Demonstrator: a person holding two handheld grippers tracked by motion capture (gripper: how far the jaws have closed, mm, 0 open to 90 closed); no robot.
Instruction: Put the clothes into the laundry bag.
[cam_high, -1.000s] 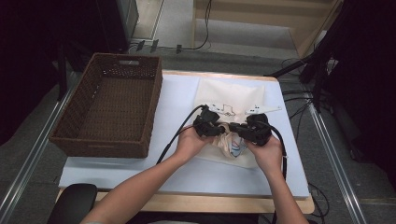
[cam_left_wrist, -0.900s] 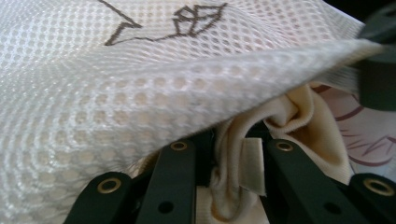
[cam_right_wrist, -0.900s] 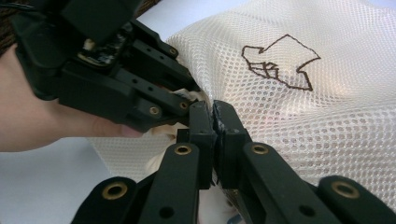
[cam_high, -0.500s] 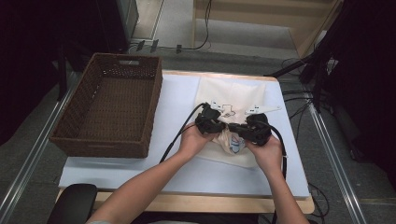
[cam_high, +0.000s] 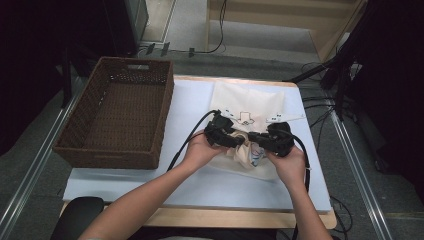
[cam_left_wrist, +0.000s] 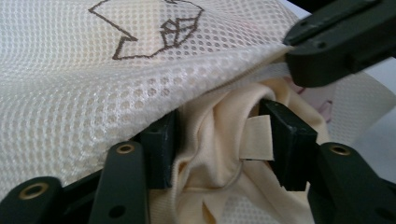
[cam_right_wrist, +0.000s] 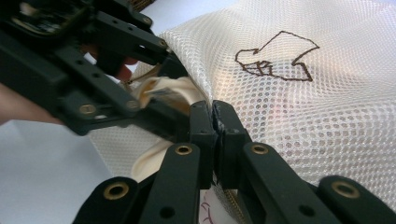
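Both grippers (cam_high: 243, 138) black, with brass-ringed screw holes on the jaws; black cables trailing; forearms bare, sleeveless

Basket (cam_high: 117, 117) left on the table (cam_high: 200, 180), mesh bag (cam_high: 247, 107) right.

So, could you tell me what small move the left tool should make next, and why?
Probably push the cream garment deeper into the mesh bag. The left tool has just been opening around the bunched cloth, while the right tool pinches the bag's edge, holding its mouth up.
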